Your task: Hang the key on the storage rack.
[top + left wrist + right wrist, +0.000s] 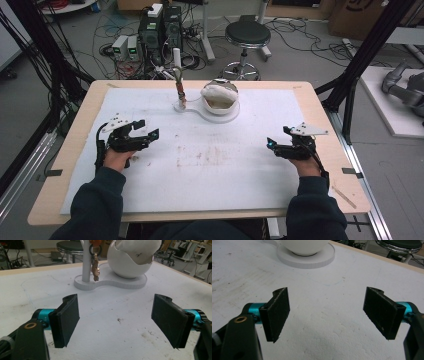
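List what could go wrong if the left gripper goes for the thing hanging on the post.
1. The keychain hangs close against the thin white post; the open left gripper might bump the post and shift the white base.
2. The round bowl sits right beside the post on that base, so a wide approach could knock it.
3. The keychain dangles freely and may swing away from the jaws.

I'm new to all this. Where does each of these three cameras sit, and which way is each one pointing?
High view: above the person's side, looking forward and down on the table; shows both forearms, left gripper and right gripper.
Left gripper view: rides the left gripper, jaws apart, facing the white stand and its hanging keychain.
Right gripper view: rides the right gripper, jaws apart, facing the stand's round base.
All three views share the stand.
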The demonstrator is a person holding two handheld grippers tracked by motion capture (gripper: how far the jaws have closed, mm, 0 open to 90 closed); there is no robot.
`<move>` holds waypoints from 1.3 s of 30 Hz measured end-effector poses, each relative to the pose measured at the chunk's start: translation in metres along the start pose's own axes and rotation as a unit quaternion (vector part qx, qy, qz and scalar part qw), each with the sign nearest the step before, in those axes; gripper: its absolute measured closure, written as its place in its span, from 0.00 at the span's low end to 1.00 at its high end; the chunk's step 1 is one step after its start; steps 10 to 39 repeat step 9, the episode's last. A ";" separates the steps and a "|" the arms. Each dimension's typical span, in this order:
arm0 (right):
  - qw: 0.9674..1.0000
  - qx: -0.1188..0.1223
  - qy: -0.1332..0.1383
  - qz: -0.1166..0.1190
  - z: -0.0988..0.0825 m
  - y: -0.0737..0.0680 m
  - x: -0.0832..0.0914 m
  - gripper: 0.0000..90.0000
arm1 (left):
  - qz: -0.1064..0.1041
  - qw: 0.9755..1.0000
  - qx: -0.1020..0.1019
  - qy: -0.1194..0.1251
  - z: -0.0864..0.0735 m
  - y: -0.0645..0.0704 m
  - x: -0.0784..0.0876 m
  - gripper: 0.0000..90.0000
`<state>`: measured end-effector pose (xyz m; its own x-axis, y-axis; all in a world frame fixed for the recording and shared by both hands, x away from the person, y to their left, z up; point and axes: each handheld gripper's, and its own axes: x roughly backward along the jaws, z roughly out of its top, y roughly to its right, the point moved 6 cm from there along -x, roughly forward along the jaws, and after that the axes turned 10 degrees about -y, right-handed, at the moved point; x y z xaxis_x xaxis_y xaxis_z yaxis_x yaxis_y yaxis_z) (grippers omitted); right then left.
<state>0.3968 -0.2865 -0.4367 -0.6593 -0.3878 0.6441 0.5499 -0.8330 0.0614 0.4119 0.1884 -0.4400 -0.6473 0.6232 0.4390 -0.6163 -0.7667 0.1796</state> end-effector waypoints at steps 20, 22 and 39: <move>1.000 0.000 -0.004 0.003 0.000 0.001 -0.002 0.24 | 0.002 1.000 0.001 -0.005 -0.001 0.000 -0.001 0.25; 1.000 0.000 -0.004 0.003 0.000 0.001 -0.002 0.24 | 0.002 1.000 0.001 -0.005 -0.001 0.000 -0.001 0.25; 1.000 0.000 -0.004 0.003 0.000 0.001 -0.002 0.24 | 0.002 1.000 0.001 -0.005 -0.001 0.000 -0.001 0.25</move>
